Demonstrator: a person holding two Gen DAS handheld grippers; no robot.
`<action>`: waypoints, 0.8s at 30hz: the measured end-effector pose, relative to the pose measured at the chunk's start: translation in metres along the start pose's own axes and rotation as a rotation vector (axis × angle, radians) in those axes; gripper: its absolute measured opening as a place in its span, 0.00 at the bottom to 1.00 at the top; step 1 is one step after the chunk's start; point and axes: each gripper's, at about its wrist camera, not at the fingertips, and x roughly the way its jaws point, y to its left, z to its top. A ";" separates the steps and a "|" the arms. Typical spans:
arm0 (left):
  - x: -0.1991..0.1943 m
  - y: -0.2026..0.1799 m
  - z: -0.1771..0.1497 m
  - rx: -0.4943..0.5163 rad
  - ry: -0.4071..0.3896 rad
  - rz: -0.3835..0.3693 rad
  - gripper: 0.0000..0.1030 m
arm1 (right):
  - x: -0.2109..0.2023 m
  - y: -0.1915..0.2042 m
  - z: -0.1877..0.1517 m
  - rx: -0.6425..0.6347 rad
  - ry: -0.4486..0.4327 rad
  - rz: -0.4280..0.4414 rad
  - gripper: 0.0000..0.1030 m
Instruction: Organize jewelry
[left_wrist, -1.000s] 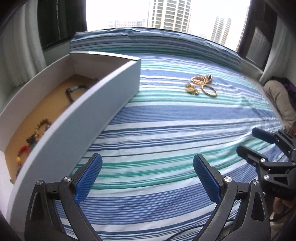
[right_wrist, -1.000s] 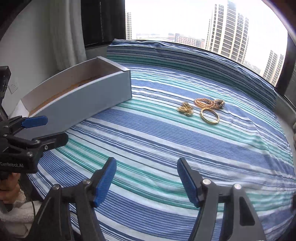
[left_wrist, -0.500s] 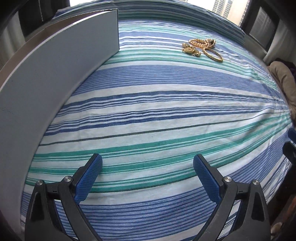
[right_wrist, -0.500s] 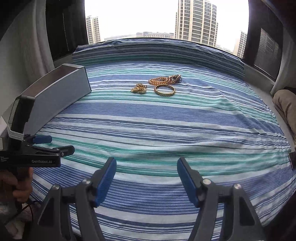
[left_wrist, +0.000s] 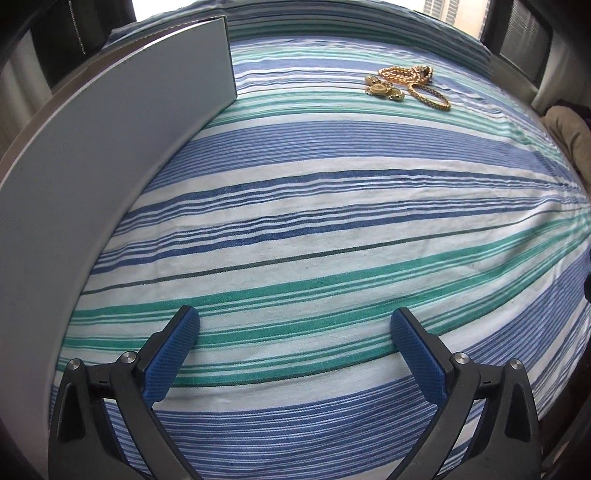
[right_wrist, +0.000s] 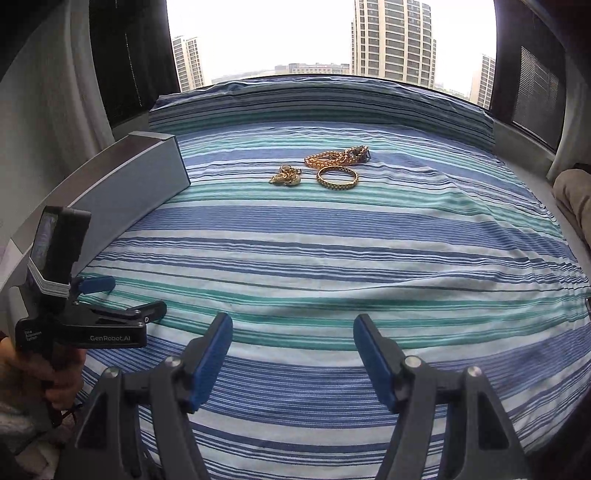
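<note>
Both grippers are sitting low over the near edge of the bed with their blue pads spread apart and nothing between them — your right gripper (right_wrist: 291, 354) and your left gripper (left_wrist: 295, 350) are each carrying nothing.

You are looking at three gold pieces bunched far up the striped bedsheet (right_wrist: 332, 258), well apart from both tools. A gold bangle (right_wrist: 337, 178) is lying flat, nearest to you; a beaded gold chain (right_wrist: 332, 157) is lying just behind it with its long axis running across the bed, roughly along the stripes; a small gold cluster (right_wrist: 286, 178) is sitting just to the left of the bangle. In the left wrist view the same group is showing far ahead and off to the right, so the jewelry is lying forward and rightward of your left tool, and nearly straight ahead of your right one, a little left of its centre line. By that reading your right hand is probably having the straighter reach.

Outward from there, the grey box (right_wrist: 147, 177) is standing along the left side of the bed, its long wall running away from you; your left gripper is sitting just beside it. Its inside is hidden from both cameras.

Writing: the left tool's body, seen from the right wrist, is reading "GenRobot.AI" (right_wrist: 109, 338). A smaller label beside it is too small to read. A hand (right_wrist: 55, 384) is gripping that tool's handle.
</note>
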 end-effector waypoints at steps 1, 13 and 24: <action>0.000 0.000 0.000 0.000 0.001 0.000 1.00 | 0.000 0.000 0.000 -0.001 0.000 0.001 0.67; 0.001 -0.001 0.001 0.008 0.037 0.000 1.00 | 0.006 -0.007 0.006 0.015 0.006 0.027 0.67; -0.022 -0.006 0.074 0.088 0.065 -0.106 0.99 | 0.006 -0.033 0.005 0.081 -0.002 0.021 0.67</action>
